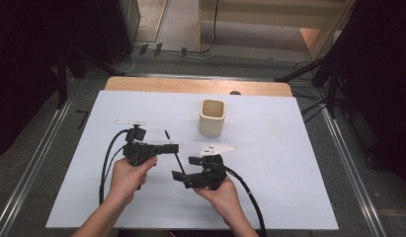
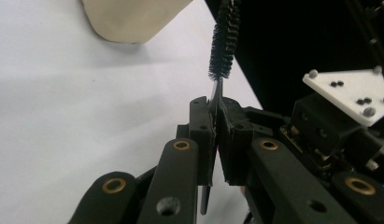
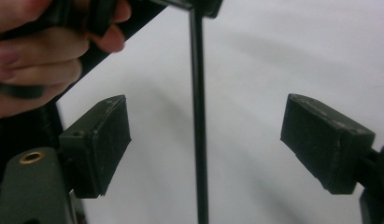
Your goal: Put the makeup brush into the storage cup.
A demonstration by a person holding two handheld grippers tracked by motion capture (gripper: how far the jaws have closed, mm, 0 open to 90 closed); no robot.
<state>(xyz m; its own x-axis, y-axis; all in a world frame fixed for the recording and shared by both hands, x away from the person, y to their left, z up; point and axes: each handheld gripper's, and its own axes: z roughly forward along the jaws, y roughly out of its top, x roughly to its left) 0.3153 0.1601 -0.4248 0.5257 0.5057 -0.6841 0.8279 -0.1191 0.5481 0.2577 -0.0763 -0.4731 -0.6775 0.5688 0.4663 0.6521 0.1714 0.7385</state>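
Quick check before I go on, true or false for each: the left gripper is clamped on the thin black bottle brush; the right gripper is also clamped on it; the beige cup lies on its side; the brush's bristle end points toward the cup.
1. The left gripper is shut on the thin black bottle brush. True.
2. The right gripper is clamped on the brush. False: its jaws stand wide open, with the brush's stem between them untouched.
3. The beige square-mouthed cup lies on its side. False: it stands upright on the white table sheet.
4. The bristle end points toward the cup. True.
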